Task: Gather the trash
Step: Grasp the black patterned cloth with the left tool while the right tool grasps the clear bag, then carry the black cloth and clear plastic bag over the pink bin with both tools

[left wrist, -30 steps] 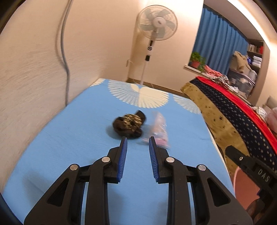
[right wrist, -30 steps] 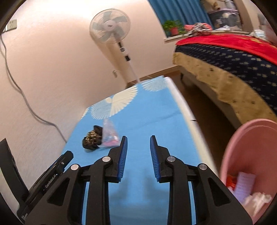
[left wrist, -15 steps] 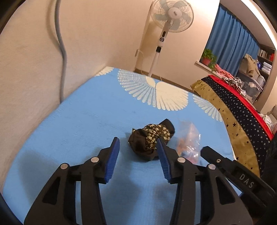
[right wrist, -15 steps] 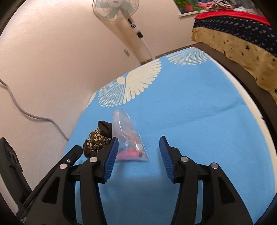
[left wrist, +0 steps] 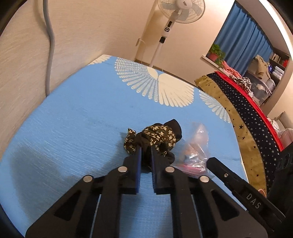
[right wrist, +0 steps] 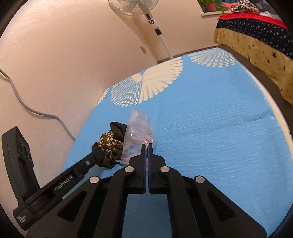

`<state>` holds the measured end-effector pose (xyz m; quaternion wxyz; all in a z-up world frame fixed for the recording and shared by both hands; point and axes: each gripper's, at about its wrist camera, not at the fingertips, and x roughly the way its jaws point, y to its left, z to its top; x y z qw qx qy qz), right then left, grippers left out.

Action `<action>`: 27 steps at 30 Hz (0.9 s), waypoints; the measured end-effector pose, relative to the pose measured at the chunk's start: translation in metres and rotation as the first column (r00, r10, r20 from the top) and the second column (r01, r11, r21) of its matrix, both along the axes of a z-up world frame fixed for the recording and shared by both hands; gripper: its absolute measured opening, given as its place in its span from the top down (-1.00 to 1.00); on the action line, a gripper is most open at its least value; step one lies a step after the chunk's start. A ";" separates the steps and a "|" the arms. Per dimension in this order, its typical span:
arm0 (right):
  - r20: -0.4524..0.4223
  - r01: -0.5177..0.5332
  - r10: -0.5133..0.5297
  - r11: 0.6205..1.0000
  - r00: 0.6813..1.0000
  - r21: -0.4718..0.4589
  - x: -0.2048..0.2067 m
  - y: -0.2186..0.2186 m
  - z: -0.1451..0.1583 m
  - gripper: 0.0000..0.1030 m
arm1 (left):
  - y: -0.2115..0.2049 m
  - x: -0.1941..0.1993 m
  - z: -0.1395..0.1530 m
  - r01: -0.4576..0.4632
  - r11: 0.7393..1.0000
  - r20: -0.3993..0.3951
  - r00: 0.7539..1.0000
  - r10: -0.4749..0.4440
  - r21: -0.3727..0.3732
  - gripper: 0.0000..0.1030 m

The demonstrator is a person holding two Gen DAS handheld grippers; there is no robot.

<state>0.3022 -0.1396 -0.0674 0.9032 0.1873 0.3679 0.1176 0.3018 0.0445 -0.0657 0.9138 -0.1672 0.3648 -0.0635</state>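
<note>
Two grips: left hand-held gripper (left wrist: 145,149) closing on crumpled black floral cloth (left wrist: 157,138); right hand-held gripper (right wrist: 147,145) clamps adjacent clear plastic bag (right wrist: 139,126).

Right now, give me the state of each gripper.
Left gripper: closing, pads pinching the dark floral cloth bundle.
Right gripper: shut on the clear plastic bag.

A white fan (left wrist: 180,9) stood against the far cream wall (left wrist: 102,27). A grey cable (left wrist: 49,45) hung down the left wall. Right, blue curtains (left wrist: 243,42) backed a plant (left wrist: 216,53) beside a starred bed (left wrist: 243,109).
</note>
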 end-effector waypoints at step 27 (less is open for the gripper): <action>0.137 0.180 -0.157 0.967 0.978 -0.181 -0.181 -0.058 0.106 0.99 | -0.048 -0.147 0.094 0.112 0.984 0.183 0.973 -0.137 0.142 0.89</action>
